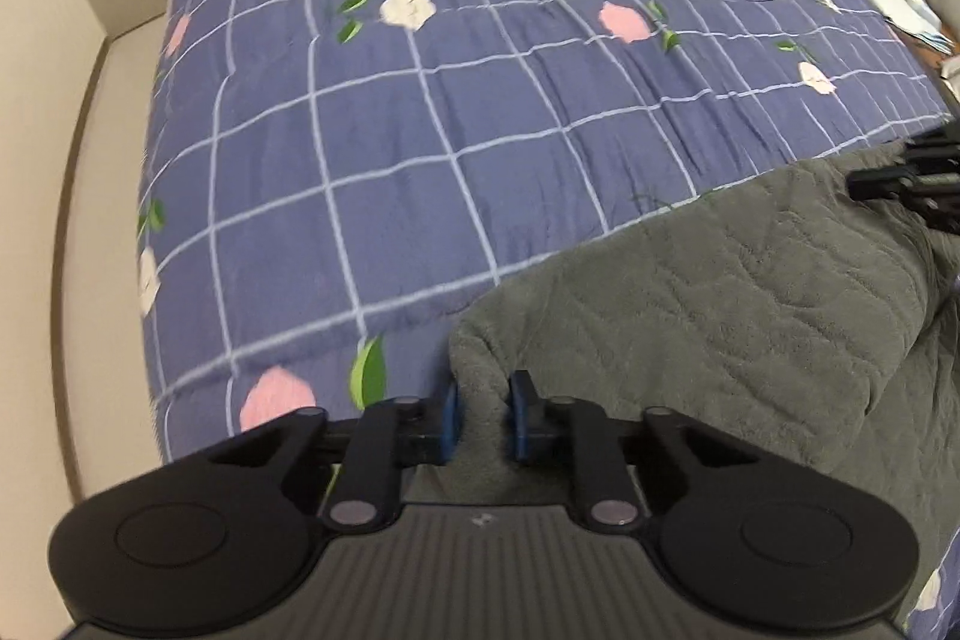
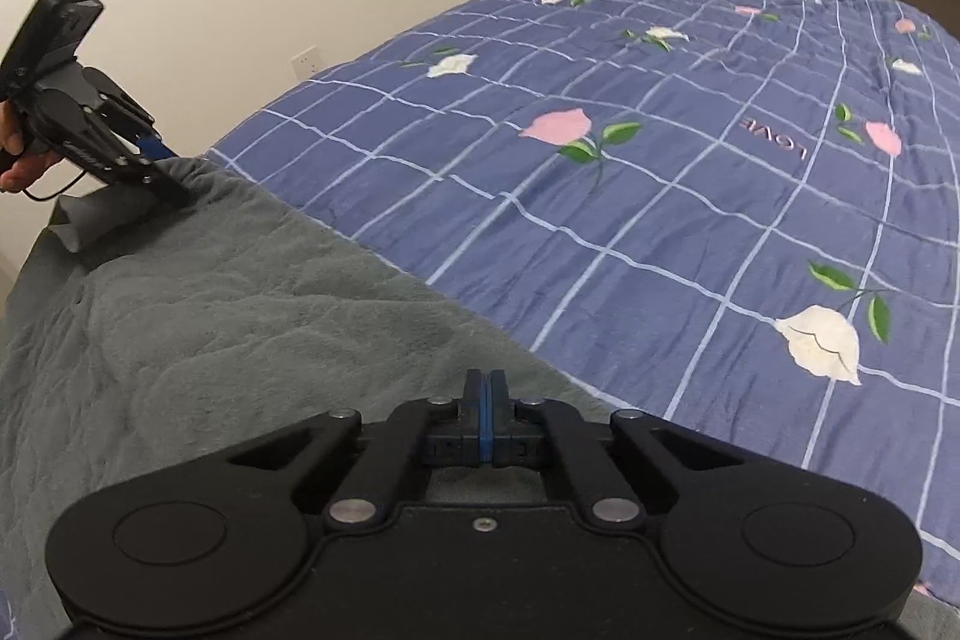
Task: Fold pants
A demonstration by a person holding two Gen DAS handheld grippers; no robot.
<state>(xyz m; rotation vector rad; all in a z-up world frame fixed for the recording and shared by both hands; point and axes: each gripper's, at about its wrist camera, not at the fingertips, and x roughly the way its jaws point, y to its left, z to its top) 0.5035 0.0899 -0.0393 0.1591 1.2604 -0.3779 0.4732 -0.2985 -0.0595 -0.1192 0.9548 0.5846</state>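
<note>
Left gripper (image 1: 485,415): blue pads stand narrowly apart with a bunched edge of the grey pants (image 1: 720,292) pinched between them. Right gripper (image 2: 480,415): pads pressed together; the fabric lies directly under and in front of them, and a thin edge appears to be nipped, though the right wrist view does not show cloth entering the slit itself.

The pants lie as a wide grey band across the near edge of the bed, on the blue checked quilt (image 1: 450,100). Their visible far edge runs from one gripper to the other, so the long axis lies left to right, crosswise to both pairs of fingers. Each gripper holds one end of this edge; neither is nearer the middle. From the right wrist view, the left gripper (image 2: 157,160) stands at the far left, tilted down into the raised cloth.

Judgement: the coming move turns on carrying this held edge together, away over the open quilt or back over the near portion, keeping both ends level to avoid skewing.
</note>
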